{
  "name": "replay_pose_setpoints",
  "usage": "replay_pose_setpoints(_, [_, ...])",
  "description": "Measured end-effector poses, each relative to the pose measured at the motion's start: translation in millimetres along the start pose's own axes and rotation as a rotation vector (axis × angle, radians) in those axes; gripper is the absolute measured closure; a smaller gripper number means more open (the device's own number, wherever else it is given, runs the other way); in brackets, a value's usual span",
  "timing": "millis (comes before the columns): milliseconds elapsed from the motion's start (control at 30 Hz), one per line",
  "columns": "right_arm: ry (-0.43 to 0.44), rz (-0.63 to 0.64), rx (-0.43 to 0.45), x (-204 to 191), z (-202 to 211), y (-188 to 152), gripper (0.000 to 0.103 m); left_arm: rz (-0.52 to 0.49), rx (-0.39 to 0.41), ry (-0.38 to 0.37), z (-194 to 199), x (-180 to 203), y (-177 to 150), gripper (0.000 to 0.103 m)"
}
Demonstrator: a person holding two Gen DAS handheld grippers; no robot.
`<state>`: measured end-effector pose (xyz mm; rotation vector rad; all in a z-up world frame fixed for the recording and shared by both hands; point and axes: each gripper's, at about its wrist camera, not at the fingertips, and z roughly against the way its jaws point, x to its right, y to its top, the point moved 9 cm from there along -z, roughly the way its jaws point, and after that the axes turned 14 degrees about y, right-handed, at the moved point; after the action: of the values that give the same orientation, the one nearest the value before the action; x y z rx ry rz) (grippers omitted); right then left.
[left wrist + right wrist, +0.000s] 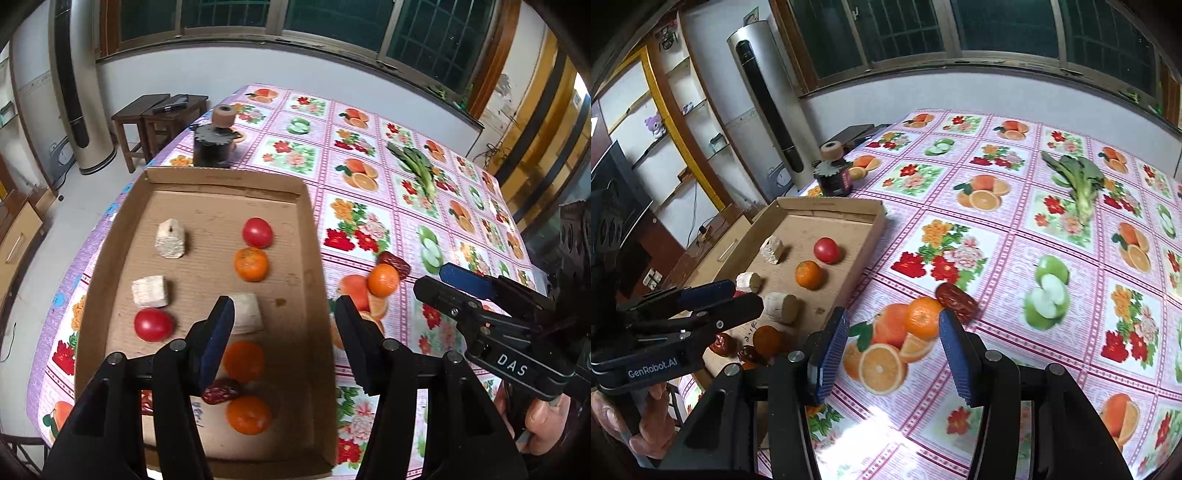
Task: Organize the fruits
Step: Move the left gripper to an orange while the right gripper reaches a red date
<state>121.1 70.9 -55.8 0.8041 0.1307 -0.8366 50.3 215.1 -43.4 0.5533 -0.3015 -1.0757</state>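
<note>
Right gripper [892, 354]: jaws wide, nothing between the blue ribbed pads [829, 354]. It hovers over the tablecloth, aimed at the loose round orange tangerine [923, 317], which lies just ahead of the pads, not yet bracketed. A dark red wrinkled date [956, 302] touches that tangerine on its far-right side.

Left gripper [284, 332]: jaws wide, empty, held above the near half of the shallow brown cardboard tray [229, 179].

Tray contents, left wrist view: 2 red tomatoes [257, 232], 3 tangerines [251, 263], 3 pale cut root chunks [170, 240], 1 date [221, 391], poss. more red under the left finger; cannot confirm.

Outside tray: tangerine + date approx. beside the tray's right wall; green leafy vegetable stalk [1078, 184] well apart, far side of the flowered pink plastic tablecloth [1015, 258]; dark jar w/ tan cap [833, 173] behind the tray.

Status: est. most items placed. Remaining: 2 loose fruits, likely tangerine first. Leafy stalk may not belong to the task.
</note>
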Motion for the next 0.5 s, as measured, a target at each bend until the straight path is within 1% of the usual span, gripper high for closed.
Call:
replay_pose_setpoints(200, [-0.018,-0.012,0.009,12,12,-5,0.051,-0.032,0.011,-0.023,7,20,-3,0.047])
replay_pose_setpoints(500, [-0.043,-0.071,-0.006,46,4,-16,0.051,-0.135,0.013,-0.075,8,65,-16,0.047])
